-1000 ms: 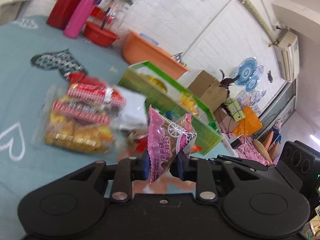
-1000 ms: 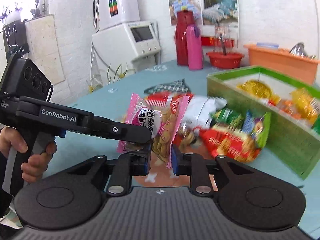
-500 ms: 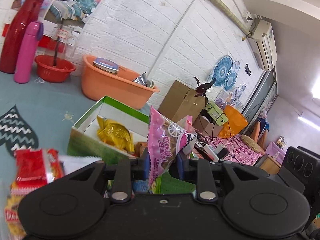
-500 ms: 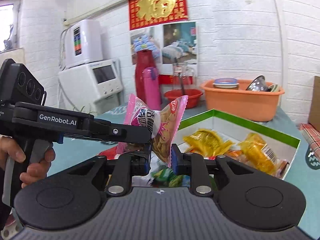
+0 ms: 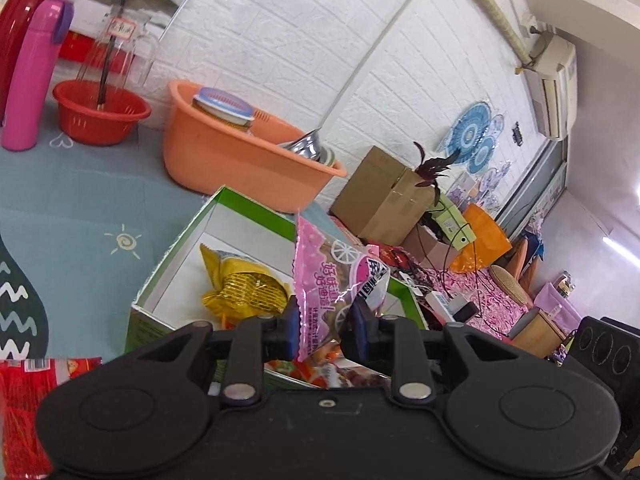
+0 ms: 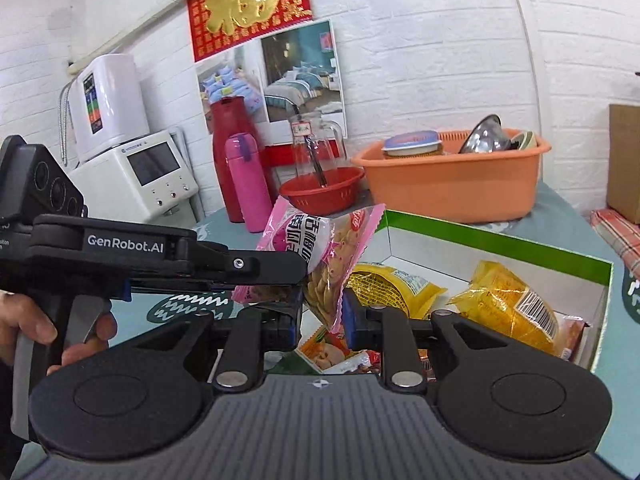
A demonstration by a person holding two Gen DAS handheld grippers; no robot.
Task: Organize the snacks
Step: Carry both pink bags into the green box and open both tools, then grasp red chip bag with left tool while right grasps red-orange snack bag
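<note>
A: Both grippers, left and right, have their fingers clamped on a pink snack bag, held over the green box.

B: Yeah, I'd lower it inside before letting go.

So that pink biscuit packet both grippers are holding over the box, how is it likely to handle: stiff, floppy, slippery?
The pink biscuit packet is probably light and floppy: thin film, standing up only where the right gripper and left gripper pinch it. The glossy, crinkled wrapper may slip under a loose grip. The biscuits showing through the clear panel look brittle, so a hard squeeze could crack them.
</note>
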